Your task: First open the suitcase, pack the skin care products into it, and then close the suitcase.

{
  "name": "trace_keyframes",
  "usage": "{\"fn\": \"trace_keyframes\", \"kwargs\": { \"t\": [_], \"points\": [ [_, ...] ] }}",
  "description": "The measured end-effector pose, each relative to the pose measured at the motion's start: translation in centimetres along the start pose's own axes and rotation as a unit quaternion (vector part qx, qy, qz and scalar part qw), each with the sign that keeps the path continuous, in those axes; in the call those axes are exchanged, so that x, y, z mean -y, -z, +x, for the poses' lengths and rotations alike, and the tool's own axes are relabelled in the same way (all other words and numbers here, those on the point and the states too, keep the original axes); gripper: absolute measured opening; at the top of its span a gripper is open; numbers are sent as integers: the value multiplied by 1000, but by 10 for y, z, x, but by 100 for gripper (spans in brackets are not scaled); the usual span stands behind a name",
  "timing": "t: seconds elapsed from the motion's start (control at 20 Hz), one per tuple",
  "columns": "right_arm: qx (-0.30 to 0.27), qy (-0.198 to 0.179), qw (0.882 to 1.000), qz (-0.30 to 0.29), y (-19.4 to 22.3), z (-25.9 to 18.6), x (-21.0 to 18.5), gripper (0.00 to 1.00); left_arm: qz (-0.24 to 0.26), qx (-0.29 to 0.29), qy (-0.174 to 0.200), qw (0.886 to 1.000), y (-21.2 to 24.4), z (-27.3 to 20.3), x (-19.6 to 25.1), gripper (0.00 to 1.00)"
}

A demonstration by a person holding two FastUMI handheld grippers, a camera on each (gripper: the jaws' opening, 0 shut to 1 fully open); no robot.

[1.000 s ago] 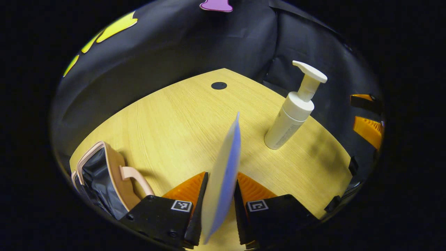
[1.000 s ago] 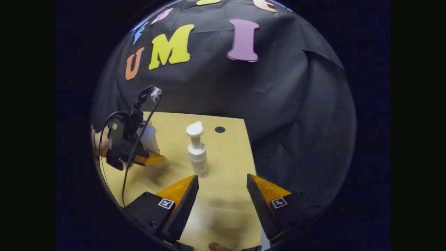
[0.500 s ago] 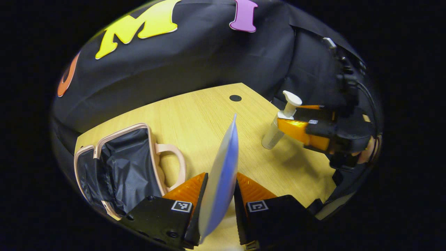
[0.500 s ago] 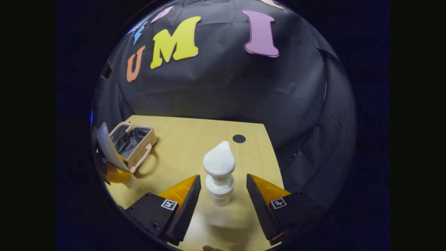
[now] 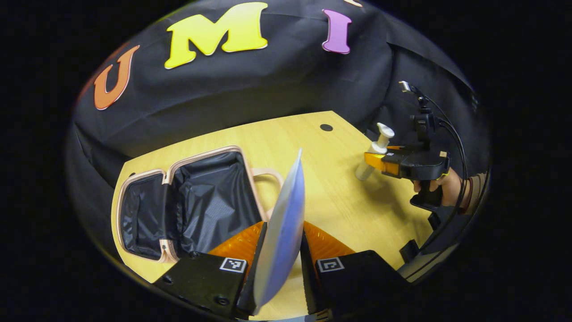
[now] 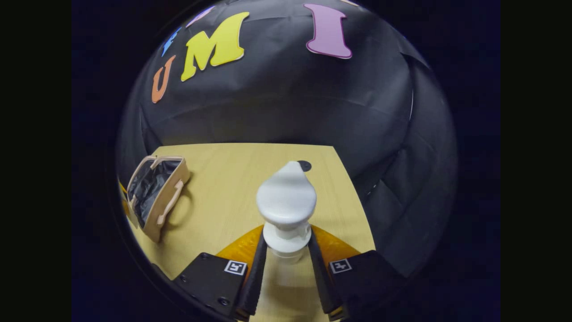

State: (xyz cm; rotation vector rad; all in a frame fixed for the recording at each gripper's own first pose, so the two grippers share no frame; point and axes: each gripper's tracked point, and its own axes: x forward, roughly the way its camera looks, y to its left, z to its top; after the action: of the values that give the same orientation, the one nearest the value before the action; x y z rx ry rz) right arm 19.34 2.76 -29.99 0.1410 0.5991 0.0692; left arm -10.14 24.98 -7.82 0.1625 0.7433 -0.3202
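Note:
A small beige suitcase (image 5: 187,201) lies open on the wooden table, its black lining showing; it sits at the left in the right gripper view as the suitcase (image 6: 154,201). My left gripper (image 5: 279,255) is shut on a flat pale blue sachet (image 5: 281,228) that stands on edge between its fingers, just right of the suitcase. A white pump bottle (image 6: 286,210) stands upright between the fingers of my right gripper (image 6: 286,264), which press on its body. From the left gripper view, the pump bottle (image 5: 373,152) and the right gripper (image 5: 380,158) sit at the far right, held by a hand (image 5: 447,183).
The wooden table (image 5: 330,197) has a black round hole cover (image 5: 326,127) near its far edge. Black cloth walls close in behind and to the right. A cable (image 5: 451,134) runs up from the right gripper's handle.
My right gripper closed on the pump bottle. My left gripper swung left with the sachet, bringing the open suitcase fully into view.

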Motion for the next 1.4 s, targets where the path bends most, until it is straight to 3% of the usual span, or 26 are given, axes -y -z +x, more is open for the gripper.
{"fn": "trace_keyframes", "kwargs": {
  "t": [0.35, 0.55, 1.0, 1.4],
  "points": [
    [2, 5, 1000, -16, 13, -59, -26, 48, -51, 9, -46, 998, 16, -13, -95, 43],
    [14, -2, 1000, 10, 6, -97, -49, 48, -70, -10, -63, 995, 34, 1, -142, 43],
    [32, -2, 999, 18, 6, -147, -80, 48, -96, -72, -28, 992, 67, 55, -144, 43],
    [40, -1, 999, 30, -10, -165, -83, 48, -58, -91, -24, 994, 55, 83, -149, 42]
  ]
}}
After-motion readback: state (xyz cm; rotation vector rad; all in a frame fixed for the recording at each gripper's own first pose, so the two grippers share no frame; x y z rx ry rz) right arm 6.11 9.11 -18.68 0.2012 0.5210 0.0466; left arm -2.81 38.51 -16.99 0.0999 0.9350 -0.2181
